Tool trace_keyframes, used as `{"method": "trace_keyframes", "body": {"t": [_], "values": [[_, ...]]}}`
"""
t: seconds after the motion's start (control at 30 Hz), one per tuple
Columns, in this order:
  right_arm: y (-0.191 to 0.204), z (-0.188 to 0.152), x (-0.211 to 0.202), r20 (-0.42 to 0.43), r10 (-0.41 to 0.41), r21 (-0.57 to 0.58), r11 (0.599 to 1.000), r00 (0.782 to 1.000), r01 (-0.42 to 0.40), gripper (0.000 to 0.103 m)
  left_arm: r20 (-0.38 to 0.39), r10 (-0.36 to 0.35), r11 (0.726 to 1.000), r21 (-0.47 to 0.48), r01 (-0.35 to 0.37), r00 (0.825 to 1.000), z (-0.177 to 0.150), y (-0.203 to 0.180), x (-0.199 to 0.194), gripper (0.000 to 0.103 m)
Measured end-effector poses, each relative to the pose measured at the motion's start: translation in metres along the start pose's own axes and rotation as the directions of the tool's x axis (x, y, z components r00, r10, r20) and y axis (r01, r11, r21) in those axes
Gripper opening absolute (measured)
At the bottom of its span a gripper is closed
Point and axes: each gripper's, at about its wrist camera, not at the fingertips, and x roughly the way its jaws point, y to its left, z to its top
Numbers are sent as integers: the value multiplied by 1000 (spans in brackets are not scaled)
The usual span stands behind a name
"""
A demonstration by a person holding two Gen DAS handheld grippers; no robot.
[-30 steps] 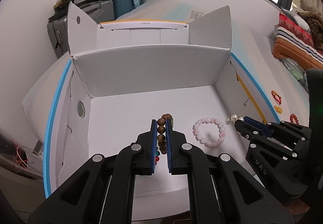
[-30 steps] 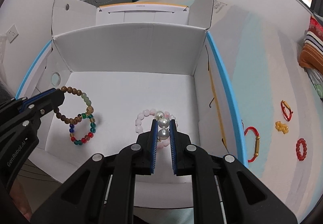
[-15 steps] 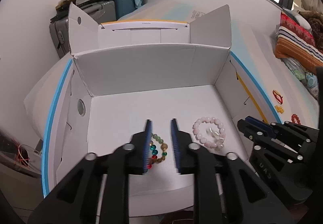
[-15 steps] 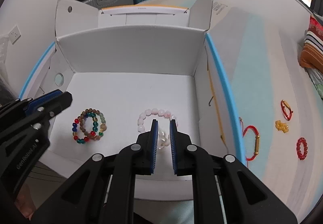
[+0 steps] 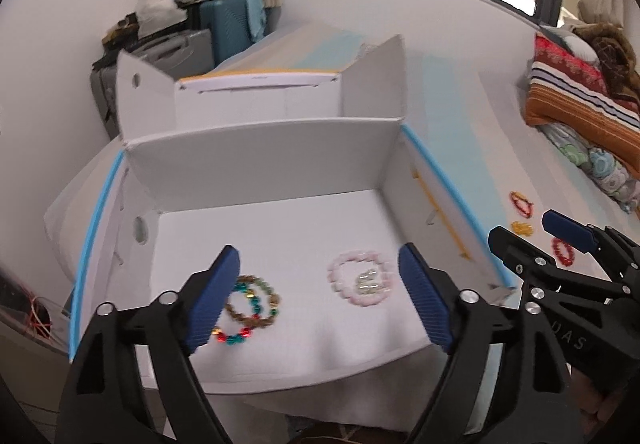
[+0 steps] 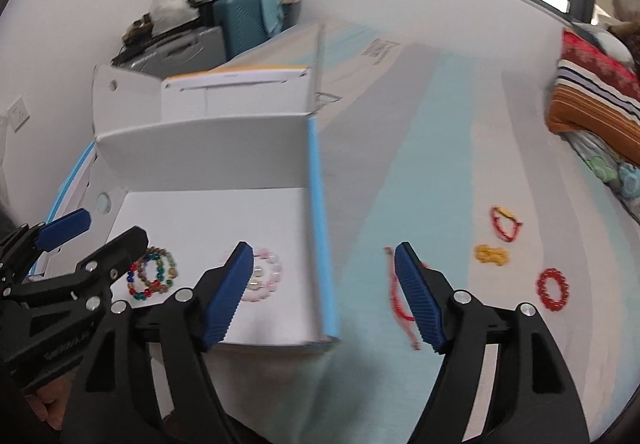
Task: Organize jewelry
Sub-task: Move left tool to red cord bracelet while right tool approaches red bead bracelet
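Left gripper (image 5: 320,298): two matte-black plastic arms with triangular cut-outs, each tipped by a deep-blue pad ribbed with fine ridges on the face turned towards the gap; a round silver screw head sits just behind each pad, another further back on the left arm. Right gripper (image 6: 324,294) — the same build, black frame, blue ribbed pads, silver screws behind them; seen from the left camera its side carries pale raised letters, "UAS" legible; the left unit's side bears faint lettering too blurred to read. A bare hand (image 6: 50,398) shows behind the left gripper's body.
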Motion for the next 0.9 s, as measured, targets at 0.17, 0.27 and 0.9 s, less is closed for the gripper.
{"method": "trace_keyframes", "body": {"t": [0.17,0.27,0.9], "values": [[-47,-5,-18,32,-46,52,998,998,45,83,21,-41,998,43,40,999,2,-37,-8,92],[-85,-10,-29,53,-84,95,992,995,79,91,39,-69,995,69,66,997,4,-64,-12,96],[-276,-60,-2,-70,-275,251,925,959,284,95,-75,-198,950,231,211,977,-9,-242,52,97]]}}
